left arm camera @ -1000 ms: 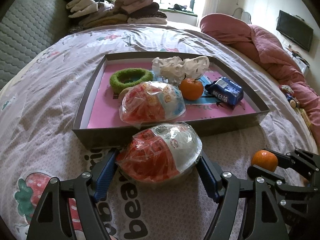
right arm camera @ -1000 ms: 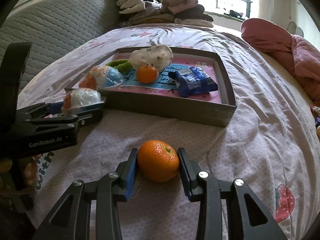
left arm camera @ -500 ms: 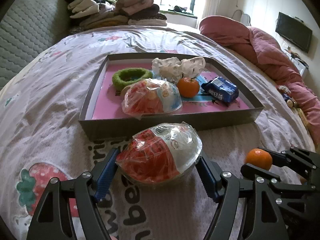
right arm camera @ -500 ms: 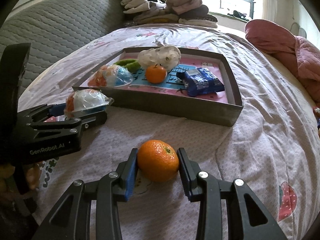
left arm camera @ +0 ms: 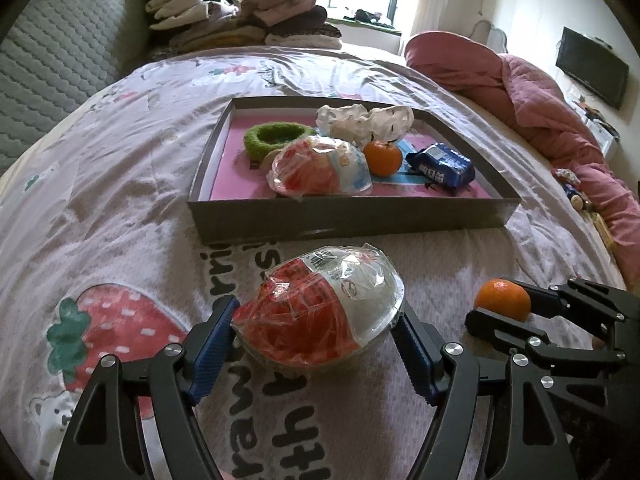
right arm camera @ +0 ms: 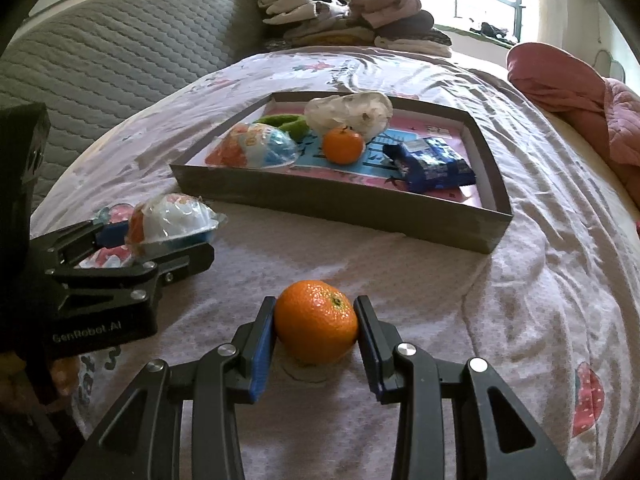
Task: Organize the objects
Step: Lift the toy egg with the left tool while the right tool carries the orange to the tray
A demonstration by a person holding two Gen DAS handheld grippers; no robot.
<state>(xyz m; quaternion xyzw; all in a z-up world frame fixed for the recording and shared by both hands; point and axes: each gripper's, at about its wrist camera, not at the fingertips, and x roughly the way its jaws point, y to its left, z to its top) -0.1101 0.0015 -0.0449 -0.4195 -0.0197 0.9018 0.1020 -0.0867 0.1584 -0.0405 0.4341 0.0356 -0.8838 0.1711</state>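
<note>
The left gripper (left arm camera: pixel 316 322) has its blue-padded fingers (left arm camera: pixel 210 342) closed on a wrapped egg-shaped toy (left arm camera: pixel 320 318), held just above the bedspread (left arm camera: pixel 120 184). The egg's long axis runs crosswise between the fingers, red end toward the left finger, white end toward the right. The right gripper (right arm camera: pixel 316 326) holds an orange (right arm camera: pixel 316 320) between its fingers at a narrow spread, pads touching both sides; the stem end is turned up and a little to the right. Whether the orange rests on the bedspread or hangs just over it is hard to tell.

Ahead of both lies a shallow grey box (left arm camera: pixel 352 220) with a pink floor. In it are a second wrapped egg toy (left arm camera: pixel 320 168), a second orange (left arm camera: pixel 383 158) just beside it, a green fuzzy ring (left arm camera: pixel 276 138), a crumpled white bag (left arm camera: pixel 364 120) at the back and a blue snack packet (left arm camera: pixel 440 164) to the right. The near wall of the box stands between the held things and the inside.

Beyond are folded clothes (left arm camera: pixel 240 20), a pink quilt (left arm camera: pixel 540 92) and a dark screen (left arm camera: pixel 592 68) on the wall. The left gripper's body reads "GenRobot.AI" in the right wrist view. The bedspread carries strawberry pictures and large dark letters, only partly readable; the blue packet's white print is too small to read
</note>
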